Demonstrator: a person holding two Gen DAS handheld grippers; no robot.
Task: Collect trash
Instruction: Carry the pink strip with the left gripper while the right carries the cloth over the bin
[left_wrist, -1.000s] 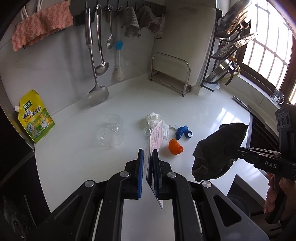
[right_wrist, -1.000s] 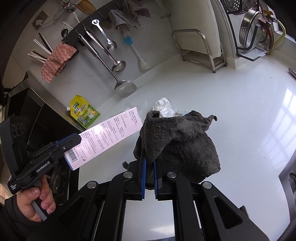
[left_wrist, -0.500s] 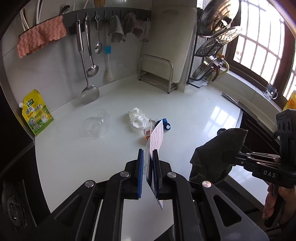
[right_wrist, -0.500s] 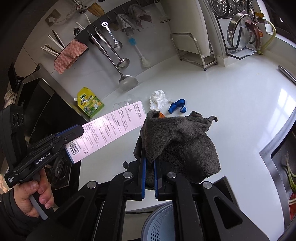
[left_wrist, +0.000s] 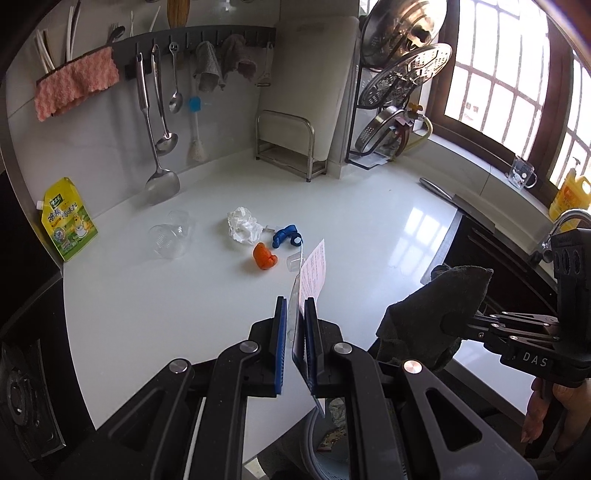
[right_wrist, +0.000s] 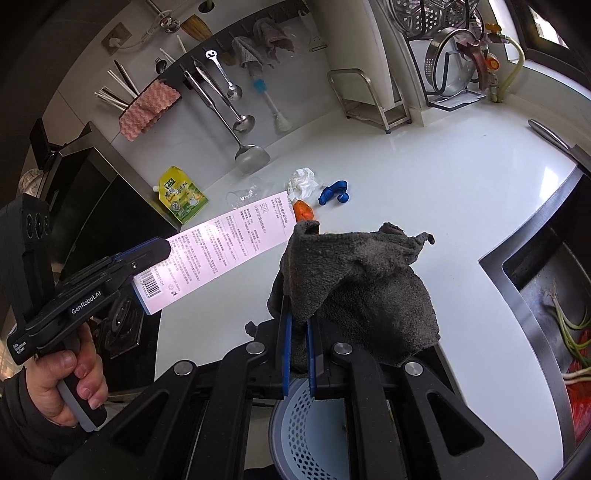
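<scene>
My left gripper is shut on a flat pink-white package with a barcode; it also shows in the right wrist view. My right gripper is shut on a dark grey cloth, which the left wrist view shows at the right. Both are held off the front edge of the white counter, above a grey perforated bin. On the counter lie a crumpled white tissue, an orange piece, a blue plastic piece and clear plastic cups.
A yellow-green pouch leans at the counter's left end. Ladles and a brush hang on the back wall. A metal rack and a lid stand are at the back. A sink lies to the right, a stove to the left.
Both grippers have pulled back and up from the counter with their loads. The trash on the counter looks farther away, and the bin has come into view below.
</scene>
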